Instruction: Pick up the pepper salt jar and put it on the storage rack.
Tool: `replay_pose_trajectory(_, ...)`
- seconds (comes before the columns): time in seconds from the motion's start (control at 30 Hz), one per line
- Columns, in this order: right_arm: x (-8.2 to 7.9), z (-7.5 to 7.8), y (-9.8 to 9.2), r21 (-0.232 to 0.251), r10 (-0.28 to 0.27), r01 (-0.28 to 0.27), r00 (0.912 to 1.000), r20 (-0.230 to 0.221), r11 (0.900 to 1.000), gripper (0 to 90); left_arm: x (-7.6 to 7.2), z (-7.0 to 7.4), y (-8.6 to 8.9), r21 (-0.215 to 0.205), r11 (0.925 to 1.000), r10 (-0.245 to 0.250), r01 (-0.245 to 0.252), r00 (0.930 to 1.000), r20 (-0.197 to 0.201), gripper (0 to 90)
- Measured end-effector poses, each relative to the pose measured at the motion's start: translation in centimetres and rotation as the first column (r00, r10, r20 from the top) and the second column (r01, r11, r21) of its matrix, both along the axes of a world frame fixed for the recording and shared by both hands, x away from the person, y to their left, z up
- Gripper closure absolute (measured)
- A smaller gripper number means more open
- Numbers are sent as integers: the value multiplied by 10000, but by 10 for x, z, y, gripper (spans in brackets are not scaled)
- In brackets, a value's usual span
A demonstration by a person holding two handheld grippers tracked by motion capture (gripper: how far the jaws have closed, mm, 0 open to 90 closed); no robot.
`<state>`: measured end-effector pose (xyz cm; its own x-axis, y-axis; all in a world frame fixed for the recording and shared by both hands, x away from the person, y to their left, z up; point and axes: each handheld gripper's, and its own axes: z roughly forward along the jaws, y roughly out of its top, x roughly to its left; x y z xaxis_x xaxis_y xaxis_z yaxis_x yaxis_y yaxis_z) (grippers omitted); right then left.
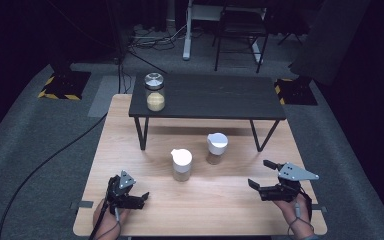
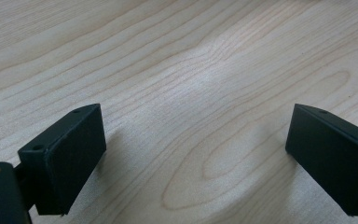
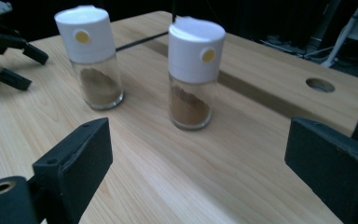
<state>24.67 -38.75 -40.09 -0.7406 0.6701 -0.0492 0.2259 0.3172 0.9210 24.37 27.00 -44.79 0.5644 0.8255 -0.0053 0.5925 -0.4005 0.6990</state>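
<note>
Counter [image 1: 130, 150]: light wood, with a low black shelf [image 1: 215, 97] standing on its far half.

Left jar [image 1: 181, 164]: glass, white cap, brown powder in the bottom. It stands upright on the counter, in front of the shelf, near the middle of the counter. In the right gripper view [image 3: 90, 58] the cap has a small yellow dot.

Right jar [image 1: 216, 148]: same kind, white cap, brown powder. It stands upright just beside the left jar, a bit closer to the shelf, and the two are not touching. In the right gripper view [image 3: 193, 74] it is the nearer one to the jaws.

Tall jar [image 1: 155, 92]: glass with a metal lid and pale yellow grains, upright on the left end of the shelf.

Left gripper [image 1: 139, 196]: at the near left part of the counter, left of the left jar and well apart from it. The jaws are spread, with bare wood between them, as its own view [image 2: 196, 144] shows.

Right gripper [image 1: 261, 173]: at the near right part of the counter, right of the right jar and apart from it, pointing toward both jars. The jaws are spread wide and pinch nothing [image 3: 198, 158].

Hole [image 3: 320, 85]: a round opening in the counter, behind the right jar in the right gripper view.
</note>
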Motion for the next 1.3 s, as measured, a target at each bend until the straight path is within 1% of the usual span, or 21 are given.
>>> replay_pose_trajectory(0.3,4,15,13,309,265,-276,9990,346,9991,71,0,0,0,3,10000,-1,1,10000,3,48)
replay_pose_trajectory(0.6,15,27,33,382,569,-589,9970,521,9975,70,1,0,0,-20,10000,8,-8,10000,-16,46)
replay_pose_trajectory(0.7,21,31,44,428,705,-732,9957,603,9964,68,1,0,0,-25,10000,23,-23,10000,-24,42)
replay_pose_trajectory(0.73,21,31,44,428,705,-732,9957,603,9964,68,1,0,0,-25,10000,23,-23,10000,-23,42)
replay_pose_trajectory(0.8,25,33,50,464,785,-816,9948,656,9956,68,1,0,0,-22,10000,21,-21,10000,-19,42)
replay_pose_trajectory(1.13,41,38,78,513,1059,-1090,9926,591,9927,53,1,0,0,-26,10000,21,-21,10000,-21,42)
replay_pose_trajectory(1.23,50,39,89,526,1205,-1229,9916,480,9910,40,1,0,0,-24,10000,21,-21,10000,-23,42)
replay_pose_trajectory(1.27,50,39,89,526,1205,-1229,9916,480,9910,40,1,0,0,-24,10000,21,-21,10000,-22,42)
replay_pose_trajectory(1.3,54,40,94,565,1315,-1338,9904,429,9894,33,1,0,0,-23,10000,20,-20,10000,-21,42)
